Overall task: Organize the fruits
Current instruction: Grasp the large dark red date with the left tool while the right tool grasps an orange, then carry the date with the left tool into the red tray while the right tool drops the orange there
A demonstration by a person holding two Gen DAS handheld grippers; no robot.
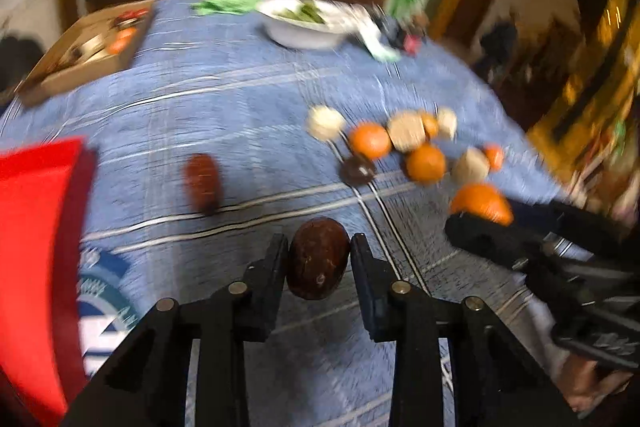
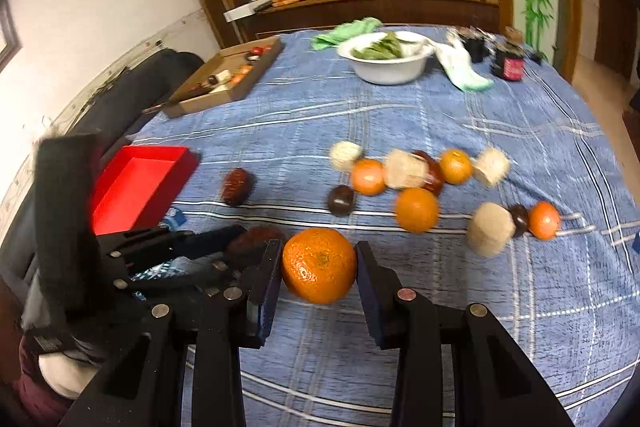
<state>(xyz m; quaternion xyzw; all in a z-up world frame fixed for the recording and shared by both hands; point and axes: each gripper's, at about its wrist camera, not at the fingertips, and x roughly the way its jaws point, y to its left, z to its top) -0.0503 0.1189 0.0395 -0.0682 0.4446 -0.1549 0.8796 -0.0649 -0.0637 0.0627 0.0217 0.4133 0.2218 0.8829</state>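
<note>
Nearest to me: my left tool pinches a dark brown oval fruit, one pad on each flank. No gap seen on the left pad; the right looks to be touching too. My right tool pinches an orange, both pads against its sides. In the right wrist view the left tool shows low at left with the brown fruit at its tip.

Under both: blue checked cloth covering the desk.

Left side, near edge: red tray, open side up, nothing visible inside.

Middle ground: a lone reddish-brown fruit lying between tray and the main scatter. The scatter: several oranges, pale beige pieces, a few dark round fruits, some touching each other.

Farther: cardboard box at left with small items I cannot make out; white bowl holding something green. Left wrist view is blurred.
</note>
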